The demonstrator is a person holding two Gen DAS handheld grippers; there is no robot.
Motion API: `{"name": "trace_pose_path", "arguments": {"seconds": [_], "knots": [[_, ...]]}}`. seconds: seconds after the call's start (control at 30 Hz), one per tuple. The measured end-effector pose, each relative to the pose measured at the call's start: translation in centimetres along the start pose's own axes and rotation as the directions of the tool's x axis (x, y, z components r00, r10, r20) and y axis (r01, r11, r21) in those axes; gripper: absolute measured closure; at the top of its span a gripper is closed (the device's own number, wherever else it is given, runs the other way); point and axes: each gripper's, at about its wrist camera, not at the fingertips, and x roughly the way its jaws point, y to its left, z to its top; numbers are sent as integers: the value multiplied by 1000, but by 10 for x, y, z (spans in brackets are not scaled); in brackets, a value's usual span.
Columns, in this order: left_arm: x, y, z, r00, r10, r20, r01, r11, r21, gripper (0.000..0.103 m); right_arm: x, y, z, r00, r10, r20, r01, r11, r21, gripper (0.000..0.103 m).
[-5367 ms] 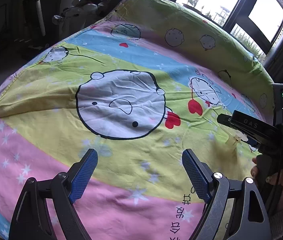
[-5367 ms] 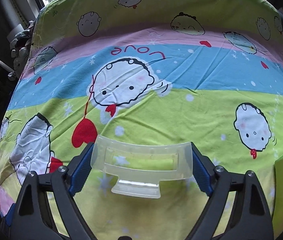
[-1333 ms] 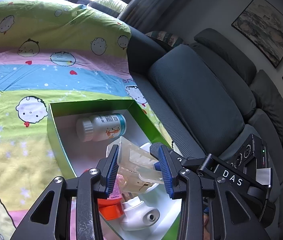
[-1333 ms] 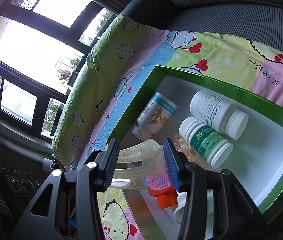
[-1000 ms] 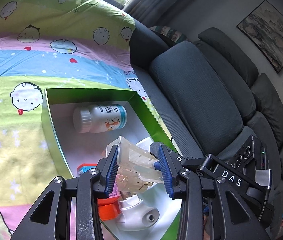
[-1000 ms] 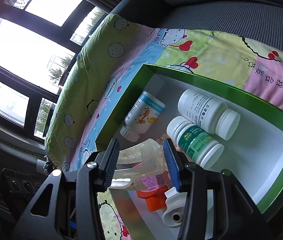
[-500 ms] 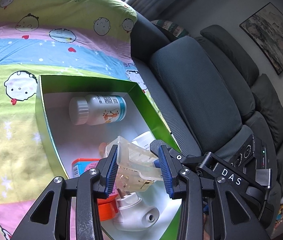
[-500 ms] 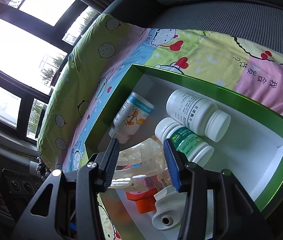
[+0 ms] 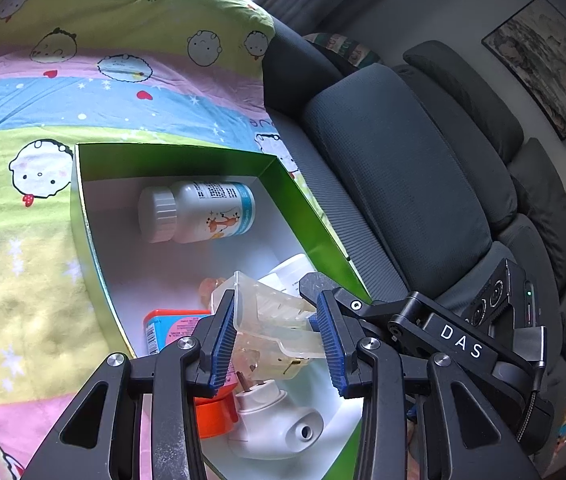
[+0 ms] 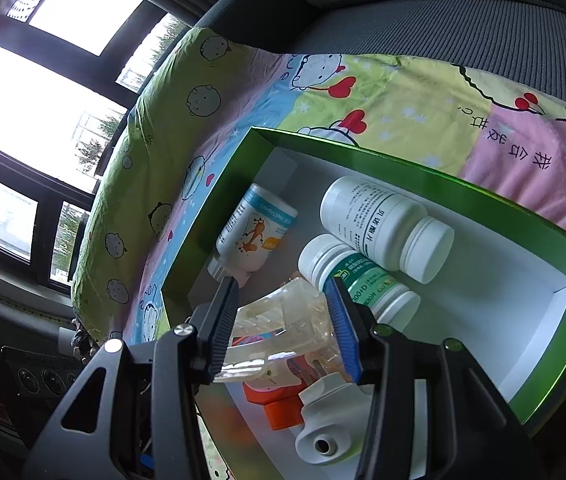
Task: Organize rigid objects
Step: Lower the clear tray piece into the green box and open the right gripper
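Cartoon-print bedsheet [image 9: 35, 240] draped over a dark grey sofa [image 9: 395, 184]; a green box [image 9: 303, 208] with a white interior sits on the sheet beside the sofa cushions.

Clear plastic clip [image 9: 271, 320] is up over the near end of the box, held from both sides. Left gripper [image 9: 277, 340] has its blue pads clamped on it. Right gripper [image 10: 283, 324] is also closed on the same clip from the other direction, pads pressing its sides. The right gripper's body is visible in the left wrist view, crossing in from the right.

Inside the box, under the clip: an orange-capped container [image 9: 179, 328] and a white plug-in device [image 9: 279, 424] at the near end. Further in, a white bottle with a green label [image 10: 359, 280] lies beside a plain white bottle [image 10: 387, 228], touching. A blue-banded bottle with a giraffe print [image 9: 199, 212] lies on its side by the far wall.

Large windows [image 10: 43, 80] in the right wrist view; framed pictures [image 9: 543, 60] on the wall above the sofa.
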Motion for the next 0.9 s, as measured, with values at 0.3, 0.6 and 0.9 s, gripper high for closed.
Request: {"name": "trace_pose_path", "arguments": {"seconds": [0.3, 0.6, 0.9], "knots": [[2, -3, -2, 1000, 25, 0, -25, 1000, 11, 64, 1, -3, 1, 1000, -7, -7, 7, 1000, 16, 57], [1, -4, -3, 999, 36, -11, -36, 999, 14, 64, -1, -2, 0, 999, -38, 3, 38, 999, 12, 50], [-12, -18, -8, 993, 120, 9, -120, 985, 124, 45, -9, 1, 0, 993, -106, 50, 107, 994, -12, 37]]}}
